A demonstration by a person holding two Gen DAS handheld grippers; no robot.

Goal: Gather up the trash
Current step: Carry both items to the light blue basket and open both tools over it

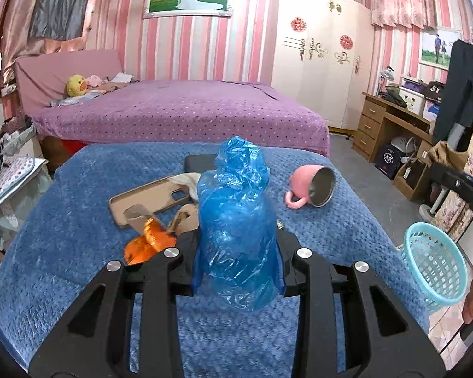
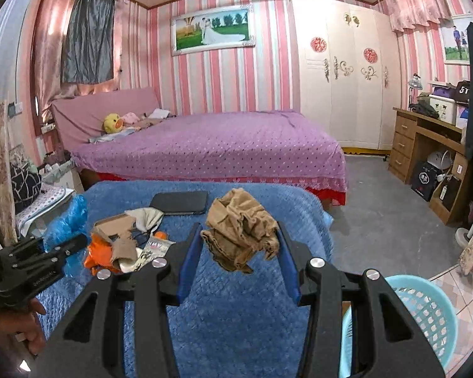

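Blue-blanketed bench (image 1: 78, 220) in pink-striped bedroom carries litter at centre; left tool (image 1: 236, 245) clamps blue bag (image 1: 236, 220), right tool (image 2: 239, 245) clamps brown wad (image 2: 239, 230), basket (image 2: 425, 315) lower right.

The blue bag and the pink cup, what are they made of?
Blue bag: thin plastic film, it seems; see-through, crinkled, glossy. Pink cup: pink matte outside, maybe plastic; inside looks like shiny grey metal.
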